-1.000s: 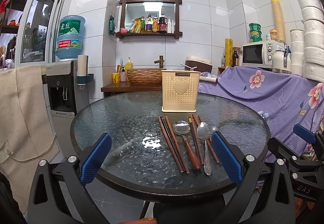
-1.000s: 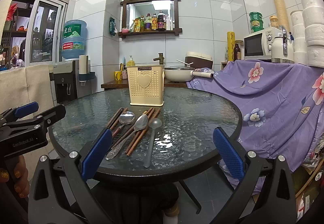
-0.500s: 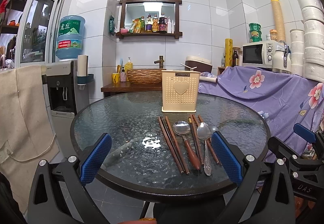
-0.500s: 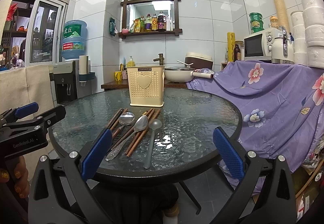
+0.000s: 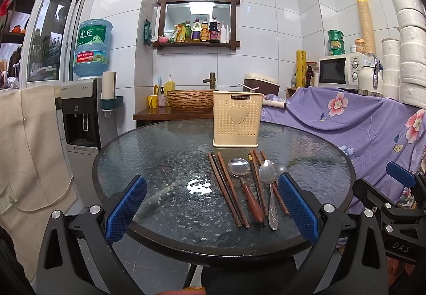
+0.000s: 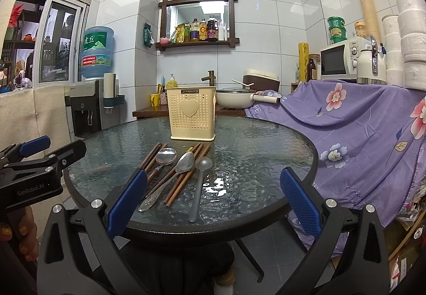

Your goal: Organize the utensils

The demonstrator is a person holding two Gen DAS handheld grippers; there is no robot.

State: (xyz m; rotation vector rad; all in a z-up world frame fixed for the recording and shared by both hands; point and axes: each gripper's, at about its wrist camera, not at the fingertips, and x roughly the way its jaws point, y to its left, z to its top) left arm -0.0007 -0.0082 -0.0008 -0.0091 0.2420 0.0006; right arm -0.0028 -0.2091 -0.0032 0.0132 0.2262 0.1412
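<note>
A cream perforated utensil holder (image 5: pixel 236 119) (image 6: pixel 190 113) with a heart on its front stands upright at the far side of the round glass table (image 5: pixel 159 151) (image 6: pixel 261 151). In front of it lie several brown chopsticks (image 5: pixel 226 188) (image 6: pixel 183 180), a wooden-handled spoon (image 5: pixel 243 183) (image 6: pixel 162 159), a steel spoon (image 5: pixel 269 188) (image 6: pixel 175 175) and a grey plastic spoon (image 6: pixel 199 183). My left gripper (image 5: pixel 211 208) hangs open at the table's near edge. My right gripper (image 6: pixel 213 204) is open too, with nothing between its fingers.
A purple floral cloth (image 6: pixel 359 119) covers a counter right of the table. A water dispenser (image 5: pixel 82 111) and a hanging beige cloth (image 5: pixel 29 148) stand on the left. Behind the table is a wooden counter with a basket sink (image 5: pixel 190 100) and a white pan (image 6: pixel 234 101).
</note>
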